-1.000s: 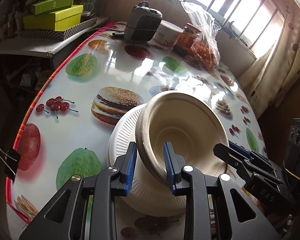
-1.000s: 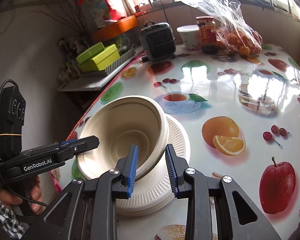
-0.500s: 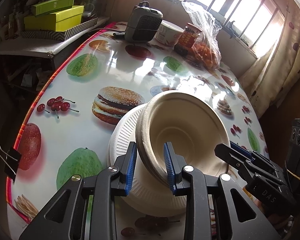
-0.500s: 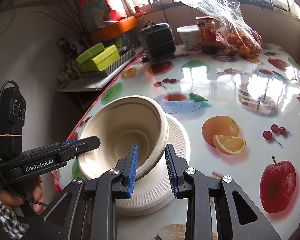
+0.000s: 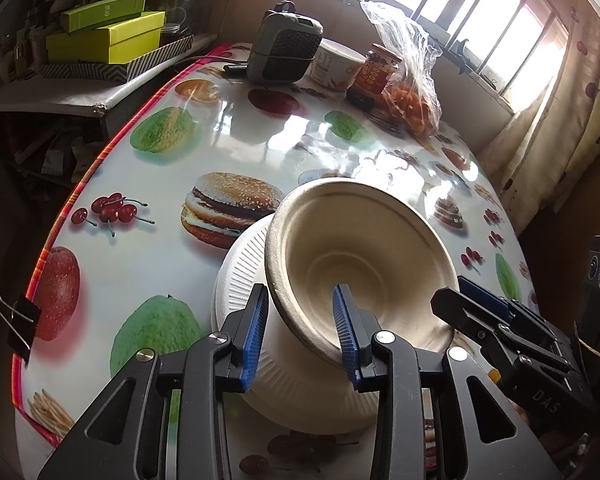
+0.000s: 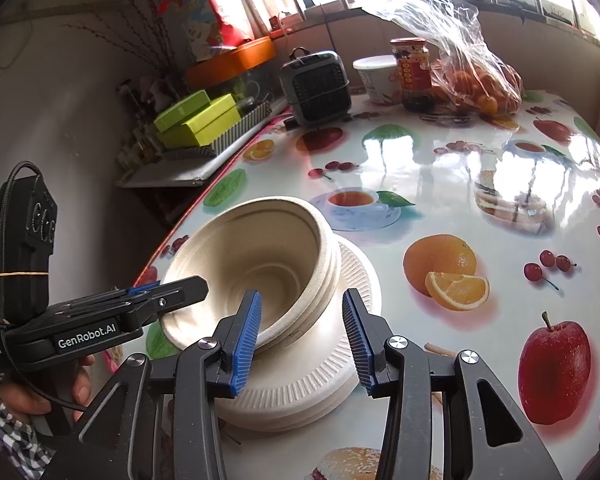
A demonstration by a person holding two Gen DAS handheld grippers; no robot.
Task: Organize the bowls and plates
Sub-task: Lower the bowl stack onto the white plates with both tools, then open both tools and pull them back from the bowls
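Bench (image 5: 148,248) w/ fruit-print cloth fills most of both views. Far end, upper centre of frame: small grey heater (image 5: 284,46), white tub (image 5: 334,66), red-label jar (image 5: 374,76), clear bag of oranges (image 5: 410,96). Yellow-green boxes (image 5: 104,38) on a shelf off the bench, upper left.

Stack of white ribbed plates (image 5: 240,264) sits lower centre of the left view, on the bench. Beige bowls (image 5: 364,256), nested, rest tilted on top of the plates, mouth facing the cams.

My left gripper (image 5: 300,334): jaws have just been opening, now released; near rim of the bowls sits between them, pads look clear of it. My right gripper (image 6: 302,334): jaws also just been opening, let go, straddling the bowls' opposite rim at lower centre of the right view. Hand (image 6: 40,396) in a checked sleeve, lower left there, holds the left one.
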